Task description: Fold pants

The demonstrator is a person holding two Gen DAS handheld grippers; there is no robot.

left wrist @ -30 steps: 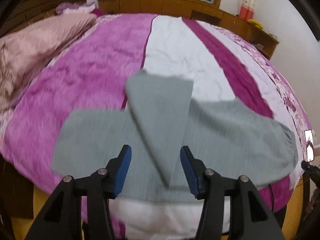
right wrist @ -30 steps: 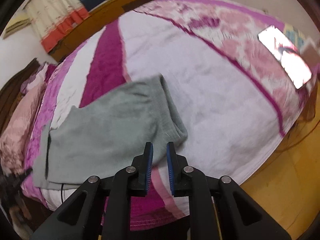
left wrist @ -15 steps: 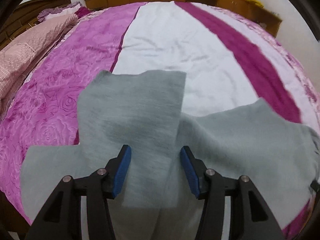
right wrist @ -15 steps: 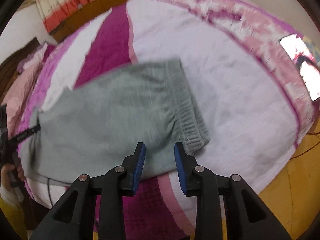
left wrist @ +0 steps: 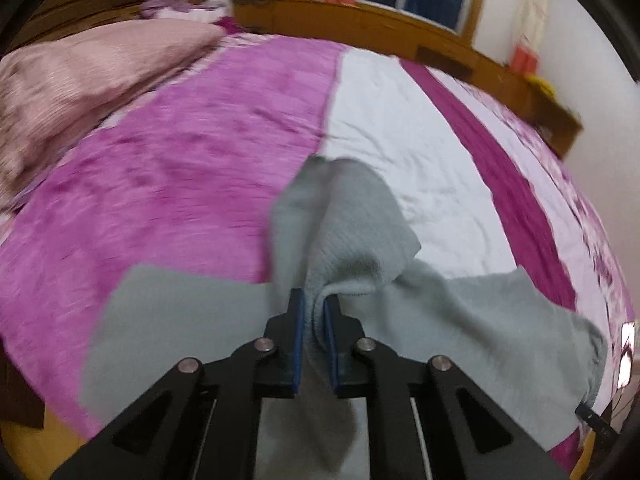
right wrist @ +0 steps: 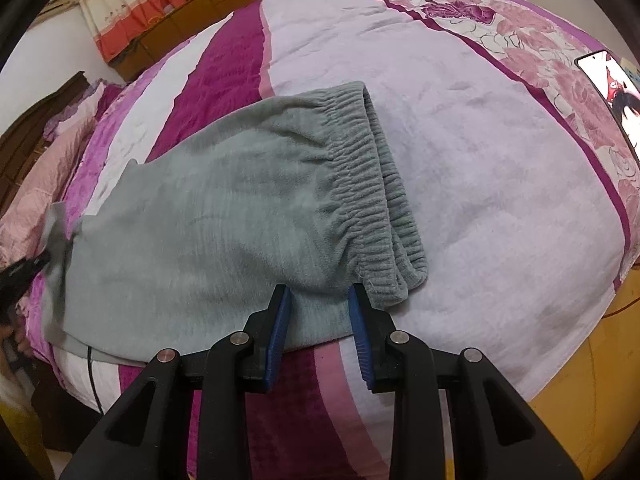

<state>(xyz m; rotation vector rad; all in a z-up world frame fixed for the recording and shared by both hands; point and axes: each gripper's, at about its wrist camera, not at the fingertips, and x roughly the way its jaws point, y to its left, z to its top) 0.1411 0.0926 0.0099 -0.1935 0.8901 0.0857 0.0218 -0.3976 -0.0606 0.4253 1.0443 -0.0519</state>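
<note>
Grey fleece pants [right wrist: 208, 216] lie across a bed with a pink, magenta and white striped cover [right wrist: 500, 168]. Their elastic waistband [right wrist: 372, 192] is at the right end. My right gripper [right wrist: 320, 300] is open, its jaws on either side of the pants' near edge just left of the waistband. In the left wrist view my left gripper [left wrist: 314, 312] is shut on a bunched part of the pants [left wrist: 344, 232], lifting a leg off the bed. The rest of the pants [left wrist: 500, 328] spreads flat to both sides.
A pink pillow [left wrist: 80, 76] lies at the head of the bed, far left. A lit phone [right wrist: 612, 88] lies on the bed's right side. A wooden cabinet [left wrist: 400, 28] runs under the window behind. The bed's near edge drops to a yellow floor [right wrist: 600, 380].
My left gripper has shut on the pants leg and pulled it up into a bunch. My right gripper has opened wider and moved in around the pants' near edge by the waistband.
</note>
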